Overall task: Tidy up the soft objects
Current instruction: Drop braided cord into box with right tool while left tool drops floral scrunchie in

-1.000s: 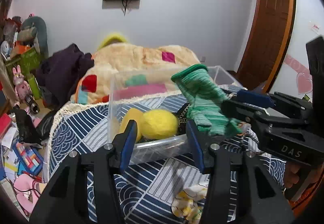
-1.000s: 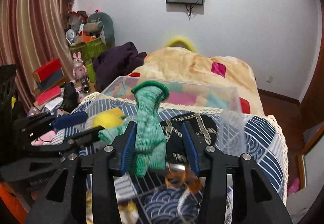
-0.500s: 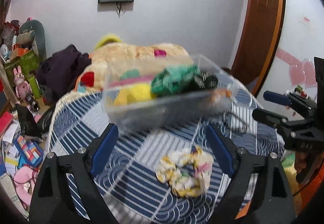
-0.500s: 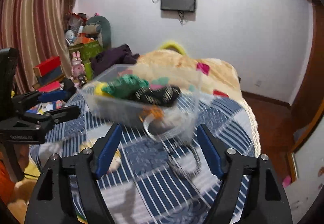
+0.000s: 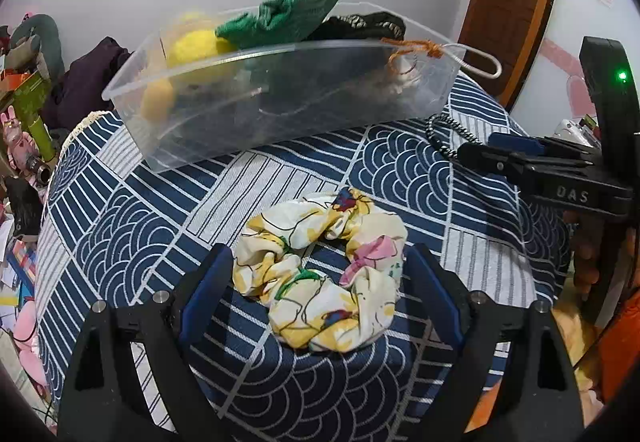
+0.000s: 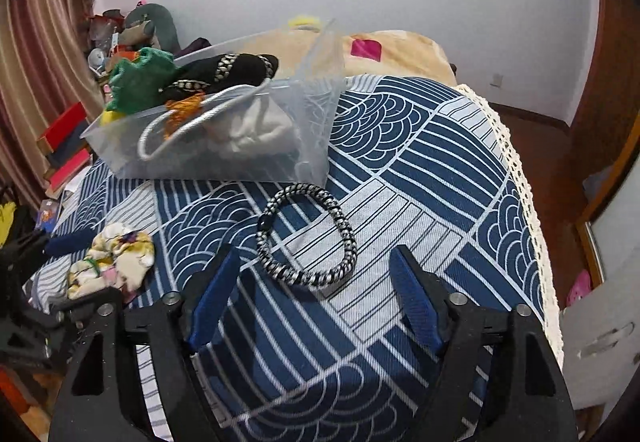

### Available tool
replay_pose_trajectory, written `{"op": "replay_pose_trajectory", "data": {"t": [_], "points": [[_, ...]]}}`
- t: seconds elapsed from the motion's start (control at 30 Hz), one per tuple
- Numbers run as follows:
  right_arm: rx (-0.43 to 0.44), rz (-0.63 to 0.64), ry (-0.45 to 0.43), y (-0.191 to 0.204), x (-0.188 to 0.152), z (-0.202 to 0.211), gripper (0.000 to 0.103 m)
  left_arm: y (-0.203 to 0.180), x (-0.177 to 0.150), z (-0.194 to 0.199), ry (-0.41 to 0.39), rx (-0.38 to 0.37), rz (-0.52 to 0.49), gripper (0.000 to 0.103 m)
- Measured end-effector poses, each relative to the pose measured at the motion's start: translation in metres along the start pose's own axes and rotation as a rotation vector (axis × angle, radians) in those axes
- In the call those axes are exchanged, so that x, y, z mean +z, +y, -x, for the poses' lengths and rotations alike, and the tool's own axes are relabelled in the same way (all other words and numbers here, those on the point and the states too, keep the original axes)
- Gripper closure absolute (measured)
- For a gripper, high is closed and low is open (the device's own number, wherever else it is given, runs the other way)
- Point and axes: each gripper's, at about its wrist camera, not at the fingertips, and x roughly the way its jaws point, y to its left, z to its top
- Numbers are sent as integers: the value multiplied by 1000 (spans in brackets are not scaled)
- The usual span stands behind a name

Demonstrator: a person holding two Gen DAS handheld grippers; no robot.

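Observation:
A clear plastic bin (image 5: 280,114) stands on the blue patterned cloth and holds a green knit sock (image 5: 288,14), yellow soft balls (image 5: 192,46), a black patterned item (image 5: 360,26) and a white cord loop (image 5: 480,62). A yellow floral scrunchie (image 5: 320,274) lies between the open fingers of my left gripper (image 5: 320,294). A black-and-white braided band (image 6: 308,234) lies just ahead of my open right gripper (image 6: 312,306). The bin (image 6: 224,146) and the scrunchie (image 6: 112,262) also show in the right wrist view.
The round table's blue cloth (image 6: 420,170) has a lace edge on the right. A bed with a beige patched blanket (image 6: 392,50) lies behind. Toys and boxes (image 5: 24,102) clutter the floor on the left. A wooden door (image 5: 512,2) stands at the right.
Both grippers have opened, let go of the green sock, which now lies in the bin, and pulled back and down toward the cloth: left over the scrunchie, right over the braided band.

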Motion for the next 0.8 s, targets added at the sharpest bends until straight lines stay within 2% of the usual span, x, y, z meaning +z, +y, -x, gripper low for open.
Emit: {"op": "replay_pose_trajectory", "data": {"t": [0.1, 0.17, 0.23, 0.3, 0.37, 0.47, 0.57, 0.8], "points": [[-10, 21, -5, 3, -3, 2, 56, 2, -1, -2, -6, -14, 25, 18], [-14, 43, -5, 6, -7, 2, 65, 2, -1, -2, -14, -17, 28, 29], [-16, 68, -6, 11, -10, 3, 72, 3, -2, -1, -21, -18, 23, 35], [-15, 83, -7, 16, -14, 5, 81, 1, -2, 0, -27, -24, 20, 44], [-7, 87, -11, 19, -17, 7, 87, 1, -3, 2, -30, -34, 14, 62], [9, 72, -23, 20, -21, 10, 91, 2, -4, 6, -35, -49, 18, 75], [29, 57, -46, 20, -23, 17, 91, 2, -5, 12, -57, -34, 11, 80], [55, 68, -128, 31, -15, 45, 91, 5, 4, 40, -139, -14, 7, 80]]}}
